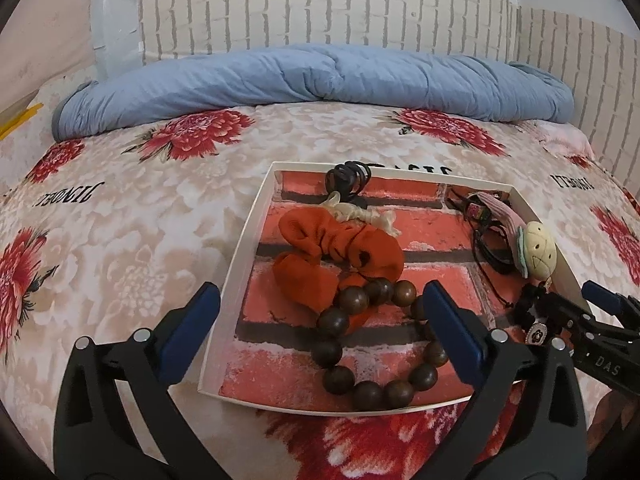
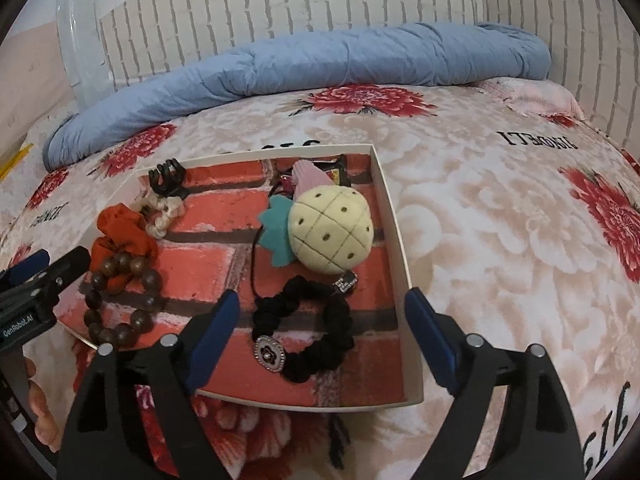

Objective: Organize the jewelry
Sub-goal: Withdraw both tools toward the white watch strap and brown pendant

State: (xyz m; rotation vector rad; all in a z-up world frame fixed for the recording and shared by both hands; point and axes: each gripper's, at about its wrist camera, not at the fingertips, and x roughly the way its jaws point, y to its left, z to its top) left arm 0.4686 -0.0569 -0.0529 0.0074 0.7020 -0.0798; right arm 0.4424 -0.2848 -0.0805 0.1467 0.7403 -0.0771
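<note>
A shallow white tray [image 1: 244, 224] with a red brick-print floor lies on the bed; it also shows in the right wrist view [image 2: 394, 216]. It holds a wooden bead bracelet [image 1: 340, 320], an orange scrunchie [image 1: 316, 248], a cream hair tie [image 1: 360, 212], a black claw clip [image 1: 348, 178], a plush pineapple [image 2: 330, 232] and a black scrunchie with a flower charm [image 2: 316, 320]. My left gripper [image 1: 320, 332] is open over the bead bracelet at the tray's near left. My right gripper [image 2: 320, 340] is open over the black scrunchie at the near right. Both are empty.
The tray sits on a floral bedspread [image 2: 500, 240]. A rolled blue quilt [image 1: 320, 76] lies along the far side against a white brick-pattern wall [image 1: 320, 4]. Black cords and a pink item [image 1: 492, 216] lie at the tray's far right.
</note>
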